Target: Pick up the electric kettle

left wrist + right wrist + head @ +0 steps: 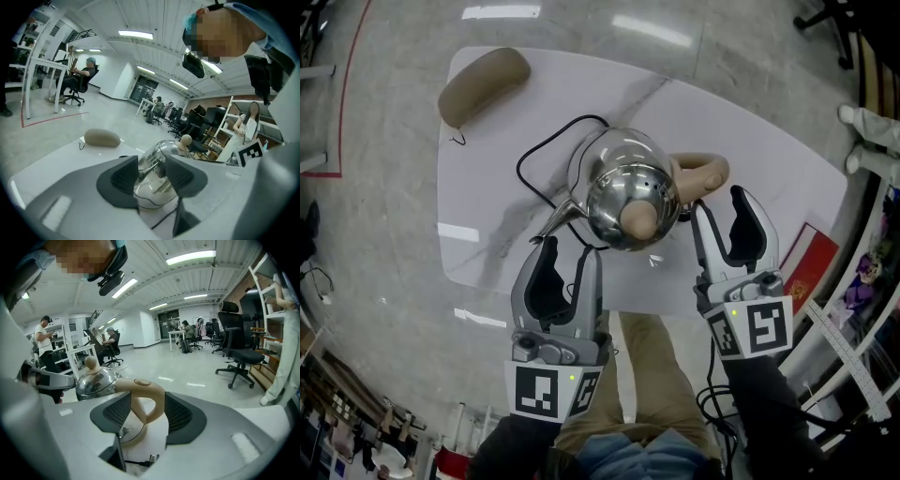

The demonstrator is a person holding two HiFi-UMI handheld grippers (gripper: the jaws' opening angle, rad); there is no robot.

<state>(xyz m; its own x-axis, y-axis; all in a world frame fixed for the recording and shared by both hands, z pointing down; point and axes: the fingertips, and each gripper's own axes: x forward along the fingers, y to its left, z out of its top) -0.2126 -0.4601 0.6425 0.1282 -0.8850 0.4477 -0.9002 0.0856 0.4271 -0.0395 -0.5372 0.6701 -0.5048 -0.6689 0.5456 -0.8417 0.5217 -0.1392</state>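
The electric kettle (pixel 623 192) is a shiny steel dome with a beige knob on its lid, standing on the white table (pixel 769 178). Its beige handle (pixel 703 173) juts out to the right. My right gripper (pixel 722 202) is open, its fingertips just short of that handle. In the right gripper view the handle (pixel 147 401) stands in the gap of the right gripper (pixel 147 416), with neither pad pressing on it. My left gripper (pixel 568 248) is open at the kettle's near side, by the spout (pixel 558 220). The left gripper view shows the kettle (pixel 157 159) beyond the left gripper (pixel 152 176).
A beige oblong pad (pixel 483 82) lies at the table's far left corner. The kettle's black cord (pixel 534 159) loops on the table to the kettle's left, and its plug (pixel 150 459) lies below the handle. A red board (pixel 811 267) leans beside the table's right edge. Office chairs stand around.
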